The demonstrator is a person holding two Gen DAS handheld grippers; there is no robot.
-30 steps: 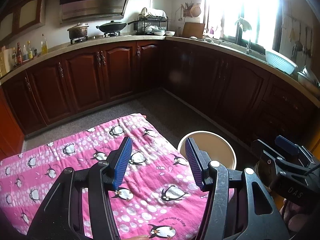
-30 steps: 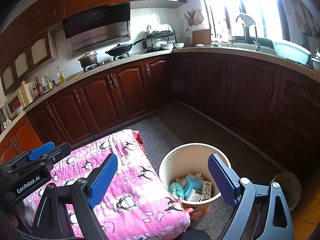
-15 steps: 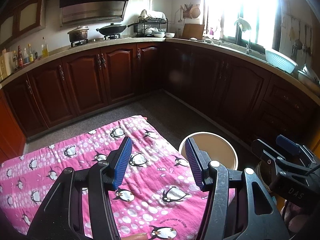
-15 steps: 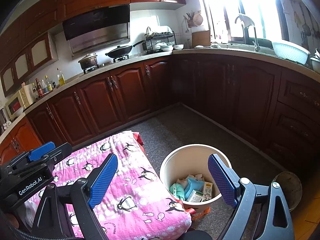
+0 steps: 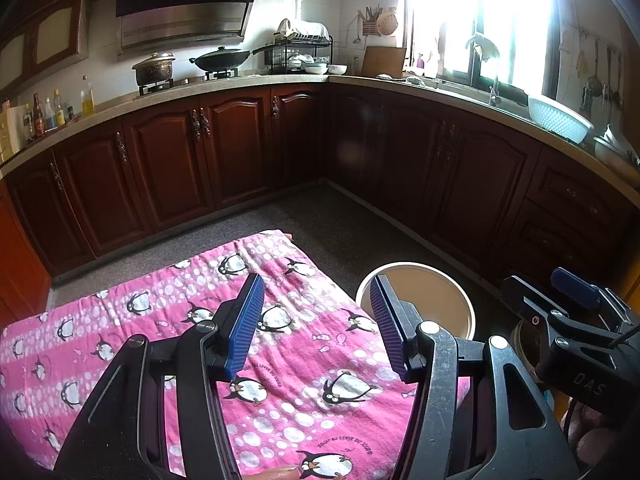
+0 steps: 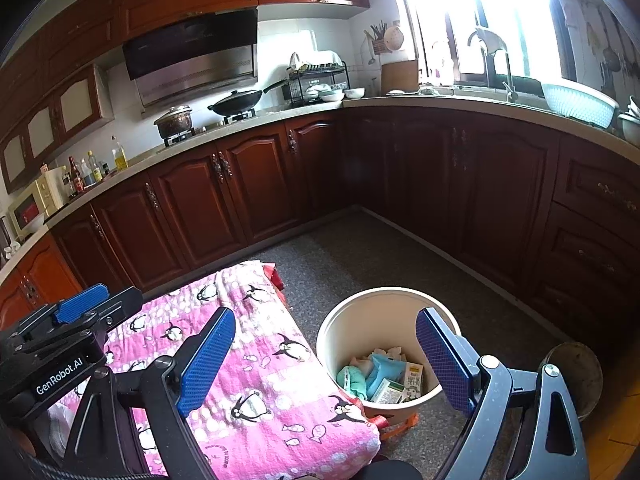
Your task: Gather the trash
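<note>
A cream bin [image 6: 340, 320] stands on the floor right of the table, holding trash [image 6: 380, 376]: blue and teal packets and small cartons. It also shows in the left wrist view [image 5: 440, 284], its inside hidden. My left gripper [image 5: 316, 324] is open and empty above the pink penguin cloth [image 5: 280, 380]. My right gripper [image 6: 324, 360] is open wide and empty, held above the table's right edge and the bin. Each gripper shows in the other's view, the right one [image 5: 560, 320] and the left one [image 6: 72, 328].
The pink cloth [image 6: 260, 360] covers a low table. Dark wood cabinets [image 6: 240, 192] run along the back and right walls. A grey floor [image 6: 380, 252] lies between. A round dark object [image 6: 576, 372] sits on the floor right of the bin.
Both grippers have risen and drawn back slightly, so the table and bin sit a little lower in view. Both stay open and empty.
</note>
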